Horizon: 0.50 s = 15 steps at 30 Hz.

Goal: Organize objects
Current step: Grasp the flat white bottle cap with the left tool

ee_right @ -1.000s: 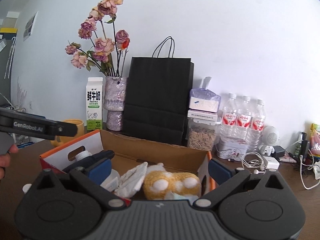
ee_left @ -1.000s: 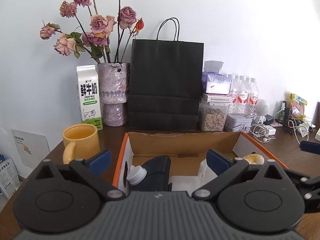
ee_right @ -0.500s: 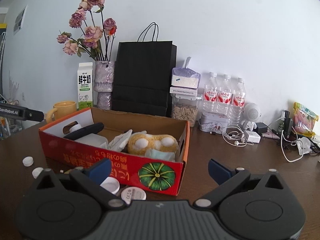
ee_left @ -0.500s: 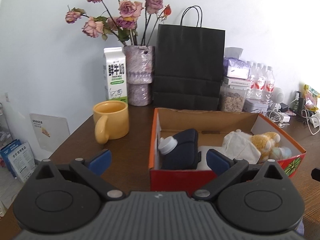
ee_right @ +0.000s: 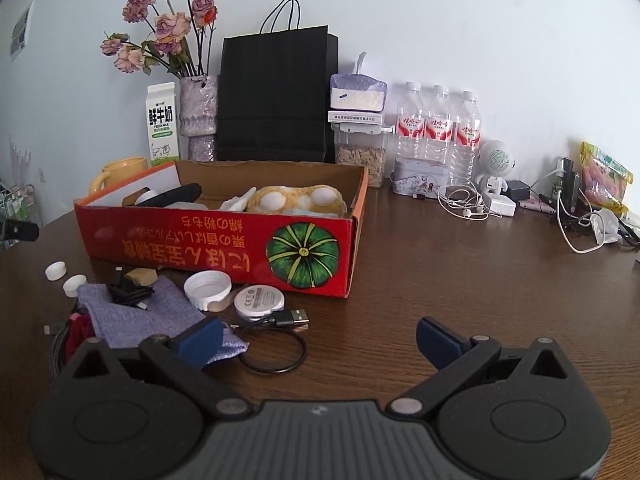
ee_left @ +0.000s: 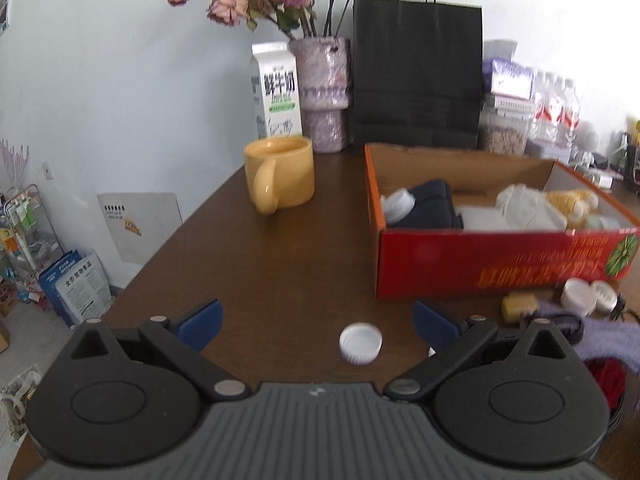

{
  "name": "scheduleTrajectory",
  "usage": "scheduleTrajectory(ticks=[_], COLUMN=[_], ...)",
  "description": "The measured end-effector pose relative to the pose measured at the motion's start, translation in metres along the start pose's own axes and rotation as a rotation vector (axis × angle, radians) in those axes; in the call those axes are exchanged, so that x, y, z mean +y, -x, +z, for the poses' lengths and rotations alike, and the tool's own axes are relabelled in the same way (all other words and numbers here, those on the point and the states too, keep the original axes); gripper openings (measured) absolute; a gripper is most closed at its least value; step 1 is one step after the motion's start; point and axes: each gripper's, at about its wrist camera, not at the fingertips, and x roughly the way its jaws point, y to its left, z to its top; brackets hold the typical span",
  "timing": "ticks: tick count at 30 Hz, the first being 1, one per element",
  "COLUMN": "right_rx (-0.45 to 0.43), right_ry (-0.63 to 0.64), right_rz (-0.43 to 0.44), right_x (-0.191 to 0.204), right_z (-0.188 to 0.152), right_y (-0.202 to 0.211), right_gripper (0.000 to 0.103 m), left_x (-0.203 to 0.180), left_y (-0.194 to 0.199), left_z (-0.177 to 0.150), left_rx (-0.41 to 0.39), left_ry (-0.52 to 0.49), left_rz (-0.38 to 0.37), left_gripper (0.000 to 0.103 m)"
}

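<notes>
While level above the table (ee_left: 280, 264), both grippers' jaws wide apart.

Left tongs (ee_left: 318, 322): jaws spread wide, nothing between the blue pads (ee_left: 200, 322), held low and roughly level over the counter (ee_left: 280, 248). Right tongs (ee_right: 318, 338): same state, jaws fully apart, empty, blue pads (ee_right: 436, 340) clear of contact, also low over the counter and pointing forward. Tip of the left tongs shows at the far left edge of the right wrist view. No hand or sleeve visible in either view.
</notes>
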Motion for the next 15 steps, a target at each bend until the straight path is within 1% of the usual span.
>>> scheduleTrajectory(ticks=[6,11,13,14,15], right_rx=[0.01,0.011,0.012,0.014,0.016], right_ry=[-0.02,-0.03,-0.034,-0.036,-0.037], right_rz=[0.006,0.011,0.008,0.007,0.007], right_x=[-0.003,-0.004,-0.004,-0.004,-0.004], right_z=[-0.003,-0.004,-0.004,-0.004,-0.004], right_y=[-0.005,-0.006,-0.006,-0.007,-0.007], right_gripper=[0.103,0.103,0.103,0.103,0.103], left_x=[0.001,-0.006,-0.008,-0.008,-0.009], left_y=[-0.019,-0.036,-0.044,-0.045,-0.046], left_z=[-0.018,-0.017,-0.015,-0.014,-0.013], left_rx=[0.087,0.098,0.109,0.104,0.098], left_ry=[-0.019,-0.042,-0.04,-0.03,-0.026], left_rz=[0.027,0.03,0.015,-0.003,-0.027], left_gripper=[0.103,0.103,0.091,0.078,0.054])
